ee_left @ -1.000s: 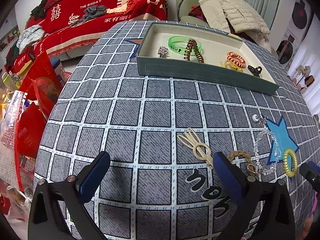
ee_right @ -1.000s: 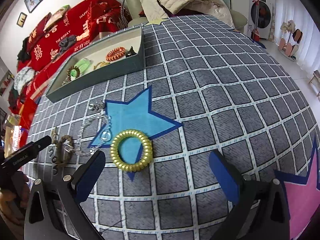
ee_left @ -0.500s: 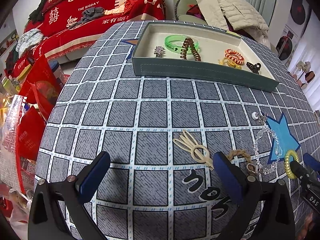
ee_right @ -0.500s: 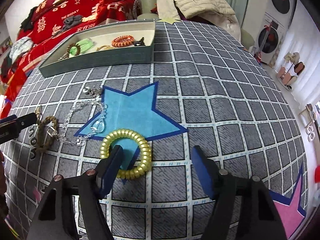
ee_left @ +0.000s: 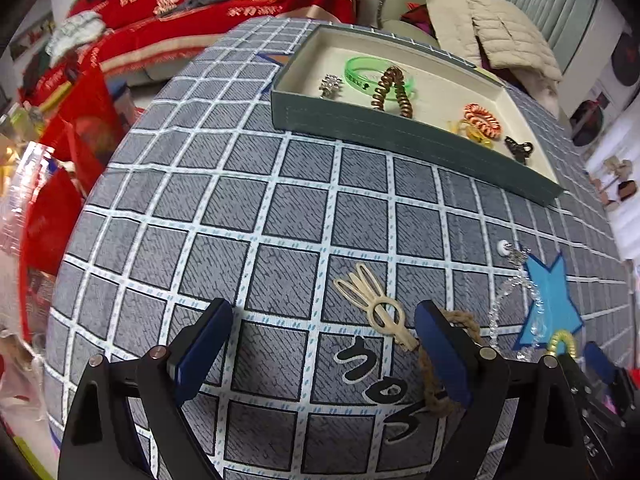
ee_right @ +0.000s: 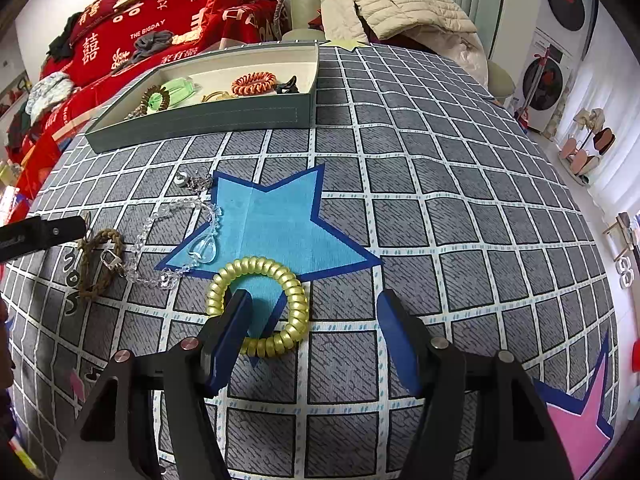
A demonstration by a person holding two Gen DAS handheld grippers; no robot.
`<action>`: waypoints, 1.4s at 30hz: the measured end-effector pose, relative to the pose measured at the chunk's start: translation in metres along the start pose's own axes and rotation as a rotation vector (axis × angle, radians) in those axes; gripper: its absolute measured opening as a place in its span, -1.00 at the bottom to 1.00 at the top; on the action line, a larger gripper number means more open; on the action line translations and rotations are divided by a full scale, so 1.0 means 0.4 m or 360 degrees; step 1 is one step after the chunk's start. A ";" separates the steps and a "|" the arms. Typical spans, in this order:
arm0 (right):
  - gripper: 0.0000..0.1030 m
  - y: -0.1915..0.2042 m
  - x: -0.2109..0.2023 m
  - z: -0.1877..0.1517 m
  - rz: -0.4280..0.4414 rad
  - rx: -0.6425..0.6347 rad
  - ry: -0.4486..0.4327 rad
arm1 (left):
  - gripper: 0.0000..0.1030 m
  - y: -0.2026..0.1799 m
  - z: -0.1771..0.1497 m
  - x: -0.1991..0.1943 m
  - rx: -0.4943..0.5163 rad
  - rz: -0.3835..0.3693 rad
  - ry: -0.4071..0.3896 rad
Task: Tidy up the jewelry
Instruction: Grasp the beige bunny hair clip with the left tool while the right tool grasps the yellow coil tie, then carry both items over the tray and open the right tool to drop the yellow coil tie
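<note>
Inside green tray (ee_right: 208,118): orange coil (ee_right: 253,83) (beside black clip (ee_right: 287,87)).

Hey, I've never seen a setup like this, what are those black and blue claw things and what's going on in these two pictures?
Those are hand-held tongs, one in each of a person's hands, each with a fisheye camera looking along its two fingers. One picture comes from the left tongs, the other from the right tongs.

On the checked tablecloth lie a gold coil hair tie, a clear bead bracelet, a braided brown bracelet and a cream hair clip. The green tray behind already holds several pieces.

The left tongs are open and hold nothing. The right tongs are closing, one finger inside the gold coil hair tie, not yet gripping it.
</note>
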State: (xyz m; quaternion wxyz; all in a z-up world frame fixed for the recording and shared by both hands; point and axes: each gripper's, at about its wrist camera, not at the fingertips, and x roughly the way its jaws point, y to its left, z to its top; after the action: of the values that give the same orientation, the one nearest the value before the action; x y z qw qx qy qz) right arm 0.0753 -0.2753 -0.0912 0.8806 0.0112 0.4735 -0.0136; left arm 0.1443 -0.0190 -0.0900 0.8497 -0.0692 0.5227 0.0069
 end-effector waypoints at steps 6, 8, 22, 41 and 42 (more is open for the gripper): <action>0.22 0.001 -0.003 -0.001 0.0007 -0.0003 0.0005 | 0.78 -0.038 -0.036 -0.013 0.0145 0.0070 -0.0041; 0.02 0.008 -0.008 -0.001 0.0018 -0.0021 0.0002 | 0.56 -0.043 -0.039 -0.020 0.0191 0.0049 -0.0048; -0.78 0.028 -0.021 -0.004 0.0087 -0.0019 0.0000 | -0.44 -0.018 -0.059 -0.047 0.0377 -0.0198 -0.0103; -0.79 -0.015 -0.067 0.075 0.0281 0.0150 -0.0053 | -0.44 -0.019 0.029 -0.117 0.0411 -0.0328 -0.0259; -0.79 -0.014 -0.068 0.087 0.0291 0.0151 -0.0060 | -0.44 -0.020 0.041 -0.121 0.0411 -0.0332 -0.0273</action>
State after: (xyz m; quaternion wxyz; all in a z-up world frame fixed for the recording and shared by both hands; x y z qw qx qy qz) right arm 0.0893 -0.2818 -0.0495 0.8854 0.0959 0.4526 0.0442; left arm 0.1377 -0.0220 -0.0387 0.8891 -0.0125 0.4347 -0.1427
